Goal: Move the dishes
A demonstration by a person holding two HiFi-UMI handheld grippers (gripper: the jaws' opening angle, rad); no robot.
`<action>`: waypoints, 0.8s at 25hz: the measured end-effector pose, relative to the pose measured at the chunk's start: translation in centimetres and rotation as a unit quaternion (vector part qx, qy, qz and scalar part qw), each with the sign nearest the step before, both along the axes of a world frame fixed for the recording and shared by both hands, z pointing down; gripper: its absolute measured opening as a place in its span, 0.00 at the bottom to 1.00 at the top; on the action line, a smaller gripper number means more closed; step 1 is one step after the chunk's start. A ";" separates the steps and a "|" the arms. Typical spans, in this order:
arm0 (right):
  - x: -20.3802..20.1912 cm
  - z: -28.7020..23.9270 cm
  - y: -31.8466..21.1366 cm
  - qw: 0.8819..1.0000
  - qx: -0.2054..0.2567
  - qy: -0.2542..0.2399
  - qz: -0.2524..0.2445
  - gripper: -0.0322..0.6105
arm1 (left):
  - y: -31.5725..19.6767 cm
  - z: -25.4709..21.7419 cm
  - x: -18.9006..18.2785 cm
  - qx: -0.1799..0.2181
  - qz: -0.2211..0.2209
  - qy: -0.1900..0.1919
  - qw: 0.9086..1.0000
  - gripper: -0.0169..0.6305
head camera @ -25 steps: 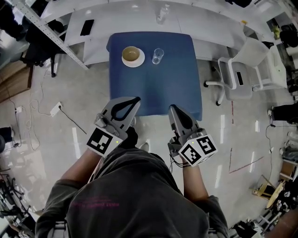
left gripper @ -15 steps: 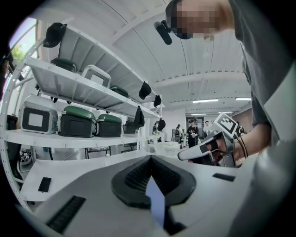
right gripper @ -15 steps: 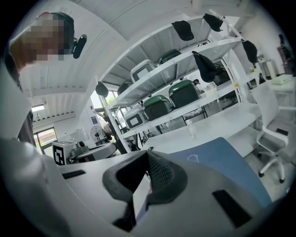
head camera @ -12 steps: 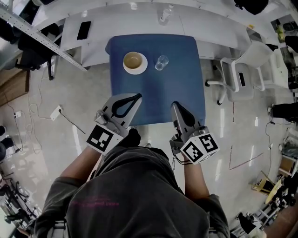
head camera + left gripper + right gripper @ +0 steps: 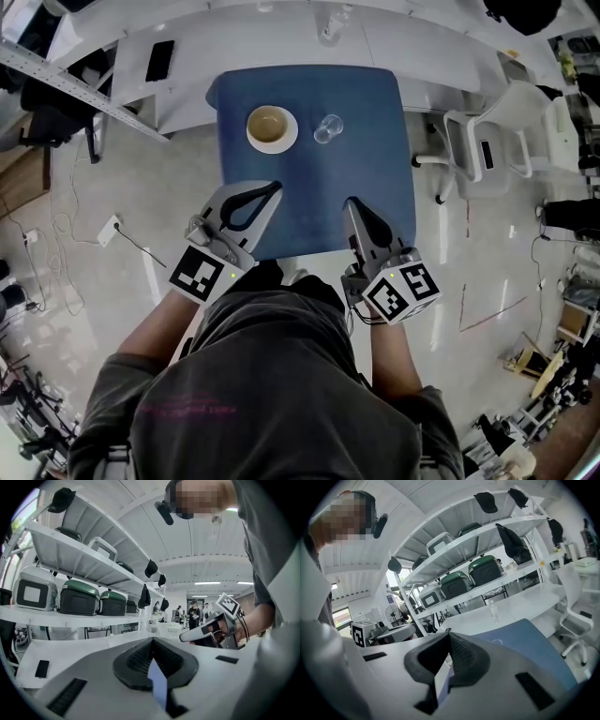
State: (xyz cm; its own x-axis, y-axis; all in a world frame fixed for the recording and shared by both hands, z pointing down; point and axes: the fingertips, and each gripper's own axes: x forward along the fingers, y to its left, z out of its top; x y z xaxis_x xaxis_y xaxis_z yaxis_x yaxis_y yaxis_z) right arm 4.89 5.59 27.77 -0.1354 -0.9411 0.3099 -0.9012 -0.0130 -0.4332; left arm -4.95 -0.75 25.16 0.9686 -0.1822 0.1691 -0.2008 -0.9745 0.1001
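A pale, glossy floor (image 5: 155,192) shows streaks of reflected light. A blue-topped table (image 5: 319,192) stands just beside a long white counter (image 5: 422,37), and a white swivel chair (image 5: 514,120) stands to its right. Loose cables (image 5: 70,220) and a power strip (image 5: 110,225) lie on the floor at the left. White shelving (image 5: 70,550) carries green-lidded cases (image 5: 79,603). Ceiling light panels (image 5: 207,582) glow farther back.

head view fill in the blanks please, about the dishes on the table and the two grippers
In the head view, the clear drinking glass stands to the ____ of the tan cup on a white saucer. Both rest on a square table whose top is ____. The left gripper and the right gripper each have their jaws ____, holding nothing.
Missing words: right; blue; shut.
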 end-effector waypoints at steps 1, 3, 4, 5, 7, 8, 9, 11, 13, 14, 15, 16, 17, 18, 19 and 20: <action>0.1 0.1 -0.3 1.000 -0.002 0.001 0.000 0.05 | -0.3 0.1 0.0 -0.001 0.000 0.000 1.000 0.03; 0.1 0.1 -0.7 1.000 -0.004 0.003 -0.002 0.05 | -0.7 0.1 0.0 -0.004 -0.001 0.001 1.000 0.03; 0.1 0.0 -1.0 1.000 -0.006 0.004 -0.003 0.05 | -0.9 0.1 0.0 -0.005 -0.002 0.001 1.000 0.03; 0.1 0.0 -1.2 1.000 -0.008 0.004 -0.004 0.05 | -1.1 0.2 0.0 -0.007 -0.003 0.001 1.000 0.03; 0.1 0.2 -1.8 1.000 -0.011 0.006 -0.007 0.05 | -1.6 0.4 0.1 -0.009 -0.005 0.001 1.000 0.03; 0.1 0.3 -2.0 1.000 -0.011 0.007 -0.010 0.05 | -1.8 0.5 0.1 -0.009 -0.006 0.001 1.000 0.03; 0.1 0.5 -2.3 1.000 -0.012 0.008 -0.014 0.05 | -2.0 0.6 0.1 -0.010 -0.007 0.000 1.000 0.03; 0.2 0.9 -2.7 1.000 -0.015 0.009 -0.018 0.05 | -2.4 1.0 0.1 -0.011 -0.010 -0.003 1.000 0.03; 0.6 1.4 -3.1 1.000 -0.018 0.008 -0.019 0.05 | -2.8 1.3 0.3 -0.013 -0.015 -0.006 1.000 0.03; 0.8 1.8 -3.3 1.000 -0.021 0.007 -0.020 0.05 | -2.9 1.5 0.4 -0.013 -0.017 -0.008 1.000 0.03; 1.1 2.1 -3.5 0.999 -0.023 0.006 -0.022 0.05 | -3.0 1.6 0.5 -0.014 -0.021 -0.009 1.000 0.03; 1.4 2.4 -3.6 0.999 -0.026 0.004 -0.024 0.05 | -3.1 1.8 0.6 -0.015 -0.025 -0.011 1.000 0.03; 1.7 2.7 -3.8 0.999 -0.028 0.003 -0.026 0.05 | -3.1 2.0 0.7 -0.017 -0.029 -0.013 0.999 0.03; 1.9 3.0 -4.0 0.999 -0.030 0.002 -0.029 0.05 | -3.2 2.2 0.7 -0.019 -0.033 -0.016 0.999 0.03; 2.1 3.3 -4.3 0.999 -0.032 0.002 -0.032 0.05 | -3.3 2.4 0.8 -0.020 -0.036 -0.019 0.999 0.03; 2.3 3.6 -4.6 0.999 -0.033 0.002 -0.035 0.05 | -3.4 2.7 0.9 -0.020 -0.038 -0.021 0.999 0.03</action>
State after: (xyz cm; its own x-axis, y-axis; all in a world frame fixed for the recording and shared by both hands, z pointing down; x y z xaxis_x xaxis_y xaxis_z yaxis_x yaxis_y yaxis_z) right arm 7.18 1.00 31.35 -0.1989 -0.9066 0.3723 -0.9028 0.0217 -0.4295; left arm -4.01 -4.20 27.82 0.9439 -0.2476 0.2186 -0.2794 -0.9515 0.1289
